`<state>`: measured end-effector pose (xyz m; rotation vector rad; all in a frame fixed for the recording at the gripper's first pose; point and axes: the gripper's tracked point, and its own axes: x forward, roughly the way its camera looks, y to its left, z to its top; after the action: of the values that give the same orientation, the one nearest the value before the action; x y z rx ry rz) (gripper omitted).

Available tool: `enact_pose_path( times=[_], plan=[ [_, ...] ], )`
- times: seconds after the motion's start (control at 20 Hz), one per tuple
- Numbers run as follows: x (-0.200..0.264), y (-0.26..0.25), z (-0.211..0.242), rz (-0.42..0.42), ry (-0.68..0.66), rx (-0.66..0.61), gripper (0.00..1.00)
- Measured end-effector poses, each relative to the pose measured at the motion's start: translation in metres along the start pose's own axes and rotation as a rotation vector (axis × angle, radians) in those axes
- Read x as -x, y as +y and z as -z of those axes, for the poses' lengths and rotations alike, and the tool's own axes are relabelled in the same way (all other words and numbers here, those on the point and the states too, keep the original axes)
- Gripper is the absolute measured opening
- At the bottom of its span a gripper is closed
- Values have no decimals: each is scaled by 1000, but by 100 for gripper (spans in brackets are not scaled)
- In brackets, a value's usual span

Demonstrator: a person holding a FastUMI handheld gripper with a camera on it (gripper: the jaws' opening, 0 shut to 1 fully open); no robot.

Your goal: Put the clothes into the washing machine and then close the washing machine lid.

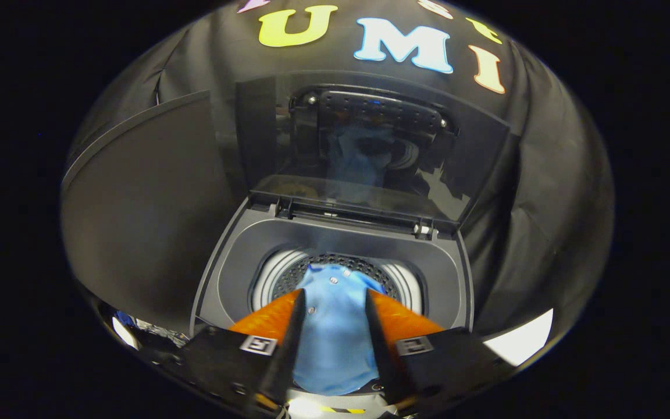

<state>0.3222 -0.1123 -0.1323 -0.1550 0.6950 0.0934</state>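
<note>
Here the blue shirt (333, 331) sits low in the middle of the frame, hanging between the 2 orange fingers (271, 319) of the gripper (330, 302). It is a light blue garment with small buttons running down its front, and its upper part reaches past the fingertips over the mouth of the drum (335, 269). Its lower hem drops toward the bottom centre of the frame, in front of the machine's front rim. The fingers stand moderately apart with the cloth filling the gap between them; each inner edge lies against the fabric, yet whether both truly press on it I cannot tell. Black mounts with square markers carry the fingers at the bottom of the frame.

Beyond the shirt, the drum shows a perforated dark floor and white ribbed walls, set in the grey top deck of the washing machine (236, 250), which fills the centre of the frame. The lid (370, 145) stands raised at the back, in the upper centre, its glossy dark pane mirroring a blue shape and the pale drum. A dark panel (143, 203) stands to the left of the machine, in the left half of the frame. A bright white patch (521, 343) shows at the lower right.
</note>
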Motion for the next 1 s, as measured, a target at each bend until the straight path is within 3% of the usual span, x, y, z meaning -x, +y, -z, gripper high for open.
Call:
enact_pose_path(
  times=[0.1, 0.45, 1.0],
  plan=[
    [-2, -7, -4, 15, -18, -6, 99],
    [15, -15, -20, 22, -77, -82, 98],
    [72, -16, -120, 23, -399, -94, 98]
  ],
)
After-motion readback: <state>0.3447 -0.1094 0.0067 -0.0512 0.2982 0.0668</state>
